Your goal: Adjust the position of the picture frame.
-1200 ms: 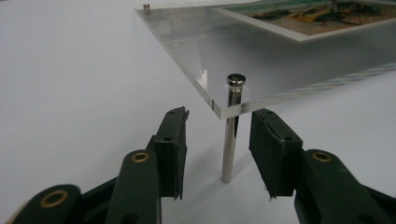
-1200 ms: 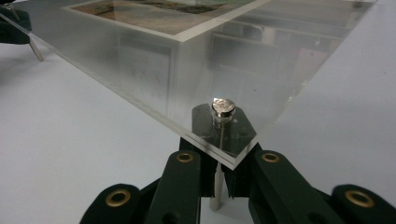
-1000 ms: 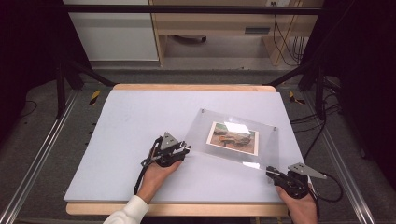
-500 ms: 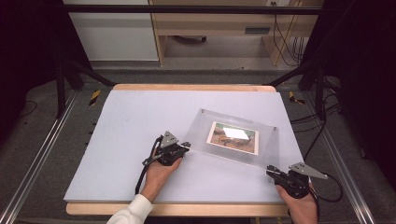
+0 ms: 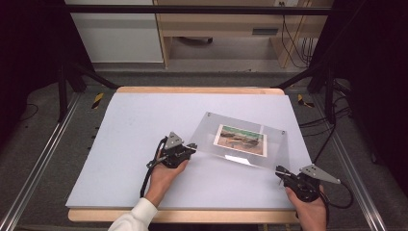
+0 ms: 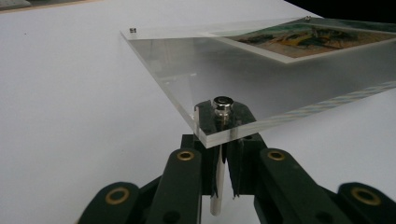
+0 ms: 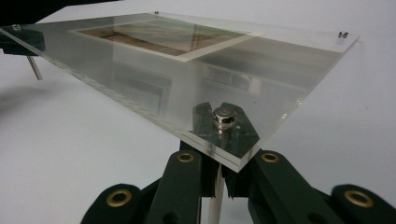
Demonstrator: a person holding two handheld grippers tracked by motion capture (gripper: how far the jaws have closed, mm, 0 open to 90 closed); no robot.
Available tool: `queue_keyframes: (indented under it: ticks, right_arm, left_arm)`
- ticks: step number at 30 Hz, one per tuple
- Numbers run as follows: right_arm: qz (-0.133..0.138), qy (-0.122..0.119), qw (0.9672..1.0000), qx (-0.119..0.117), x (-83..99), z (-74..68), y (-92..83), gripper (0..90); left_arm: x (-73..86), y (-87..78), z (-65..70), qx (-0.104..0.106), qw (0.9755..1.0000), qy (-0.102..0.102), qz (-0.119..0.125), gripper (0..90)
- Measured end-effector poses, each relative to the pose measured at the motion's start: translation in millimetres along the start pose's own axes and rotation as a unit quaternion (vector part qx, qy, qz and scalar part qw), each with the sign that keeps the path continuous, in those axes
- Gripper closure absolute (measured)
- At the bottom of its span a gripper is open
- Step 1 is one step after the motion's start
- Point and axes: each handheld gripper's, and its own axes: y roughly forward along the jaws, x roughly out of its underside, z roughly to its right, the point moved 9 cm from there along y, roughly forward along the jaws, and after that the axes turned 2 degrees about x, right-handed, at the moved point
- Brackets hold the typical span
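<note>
Both grippers are holding the clear acrylic photo frame (image 5: 243, 140) off the white table (image 5: 125, 139): left gripper (image 5: 188, 149) clamping its near-left corner post, right gripper (image 5: 281, 174) its near-right post. Apparent step: carrying; next likely needs level, matched lowering.

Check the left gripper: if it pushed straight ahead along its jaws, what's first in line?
The left gripper is already on it: its jaws are shut on the standoff pin at the near corner of the clear acrylic frame. Pushing on would likely just drive that frame forward.
</note>
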Motion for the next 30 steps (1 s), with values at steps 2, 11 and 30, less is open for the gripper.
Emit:
queue_keyframes:
  ticks: [2,11,30]
  right_arm:
    - [0.0,-0.001,1.0,0.0,-0.1,0.2,-0.3,85.0]
    - [0.01,-0.002,0.9999,0.0,-5.7,1.0,-1.8,85.1]
    - [0.042,-0.028,0.9986,-0.019,-37.1,-9.1,-2.0,84.0]
  left_arm:
    - [0.0,2.2,1.3,0.003,1.0,-0.002,-0.001,79.4]
    - [-9.0,-0.3,0.0,-0.011,0.9999,0.003,0.009,84.3]
    - [-28.1,-25.5,-4.1,-0.031,0.9984,0.017,0.044,83.1]
